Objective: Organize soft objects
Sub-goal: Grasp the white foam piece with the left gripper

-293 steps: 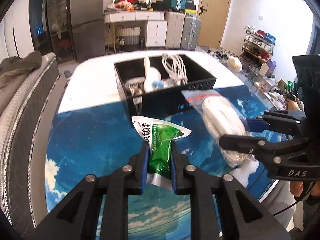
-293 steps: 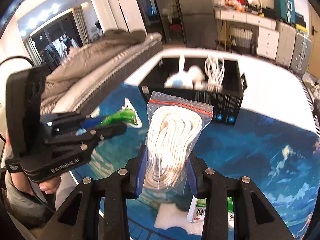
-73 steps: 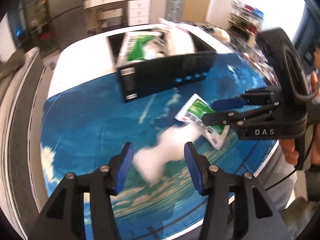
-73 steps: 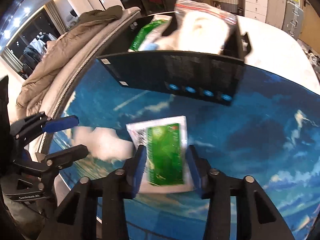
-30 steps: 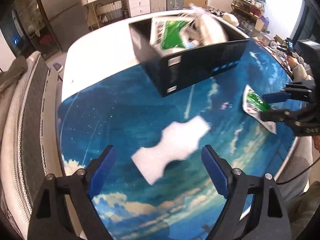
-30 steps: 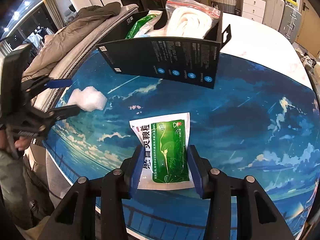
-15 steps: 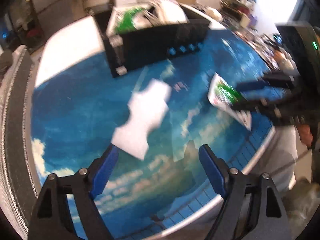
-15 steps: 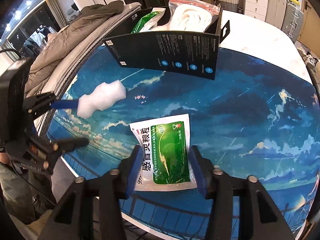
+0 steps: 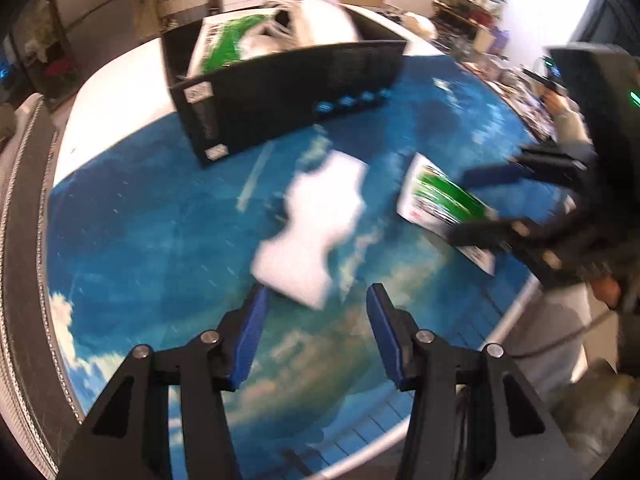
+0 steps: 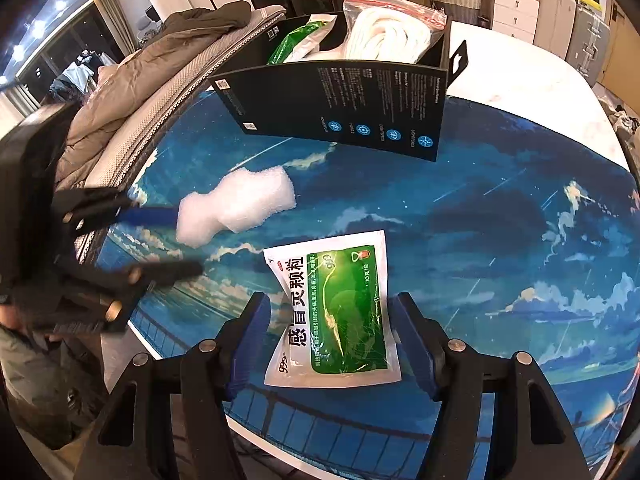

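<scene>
White foam pad just ahead of my closing left tongs, green sachet loose between my widening right tongs, both unclamped.

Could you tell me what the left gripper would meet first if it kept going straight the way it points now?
Most likely the white foam piece: it lies on the blue mat just ahead of the left gripper, whose jaws have been closing. Blur makes the depth uncertain.
</scene>
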{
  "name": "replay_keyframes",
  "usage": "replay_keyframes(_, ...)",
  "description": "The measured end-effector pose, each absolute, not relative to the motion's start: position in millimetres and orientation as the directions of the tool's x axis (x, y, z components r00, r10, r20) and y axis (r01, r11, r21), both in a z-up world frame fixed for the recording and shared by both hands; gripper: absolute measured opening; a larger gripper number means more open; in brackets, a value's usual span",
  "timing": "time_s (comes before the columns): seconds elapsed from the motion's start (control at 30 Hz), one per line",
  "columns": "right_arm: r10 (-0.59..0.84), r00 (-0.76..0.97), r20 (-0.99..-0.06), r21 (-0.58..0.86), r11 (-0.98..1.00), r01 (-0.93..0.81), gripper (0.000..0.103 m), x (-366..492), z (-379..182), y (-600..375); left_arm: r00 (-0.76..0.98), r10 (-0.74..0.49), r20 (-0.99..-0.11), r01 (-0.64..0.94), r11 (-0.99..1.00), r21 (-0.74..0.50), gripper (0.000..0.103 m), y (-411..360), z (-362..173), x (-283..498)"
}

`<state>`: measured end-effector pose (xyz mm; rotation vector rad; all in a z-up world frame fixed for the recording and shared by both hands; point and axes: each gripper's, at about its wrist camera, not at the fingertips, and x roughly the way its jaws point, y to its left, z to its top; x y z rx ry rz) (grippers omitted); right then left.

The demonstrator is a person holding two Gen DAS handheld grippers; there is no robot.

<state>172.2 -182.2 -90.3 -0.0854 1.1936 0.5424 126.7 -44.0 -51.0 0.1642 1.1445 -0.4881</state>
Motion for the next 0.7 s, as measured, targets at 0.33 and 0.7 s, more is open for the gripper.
replay_keyframes(0.33,0.345,0.256,-0.903,0.200,0.865,-0.461,0.075,163,-87,-187,0.430,-0.227,-0.874,0.414,0.910,-0.032,0.077,-45,-35,134)
replay_keyframes(0.7,0.290,0.279,-0.916,0.134,0.874,-0.467,0.042,162,-85,-178,0.392,-0.229,-0.891,0.357,0.930,-0.082,0.033,-45,-52,144)
